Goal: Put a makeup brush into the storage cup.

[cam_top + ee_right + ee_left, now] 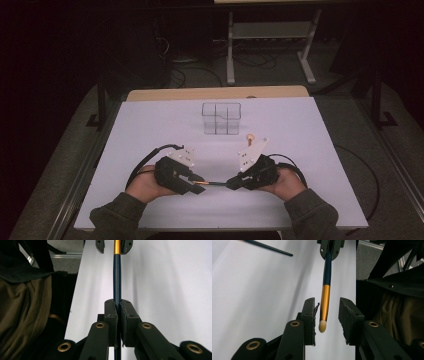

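Handover under way: right gripper [117, 307] clamps the brush [325, 302], left gripper [327, 312] stands open around its tip, next carry to the far organiser [221, 118]

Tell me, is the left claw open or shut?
Open: the left claw has gaps beside the gold-and-navy brush.

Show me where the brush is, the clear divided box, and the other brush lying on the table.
brush [325, 293], left gripper view, gold band.
clear box [221, 118], high view, front wall.
second brush [269, 247], left gripper view, dark handle.
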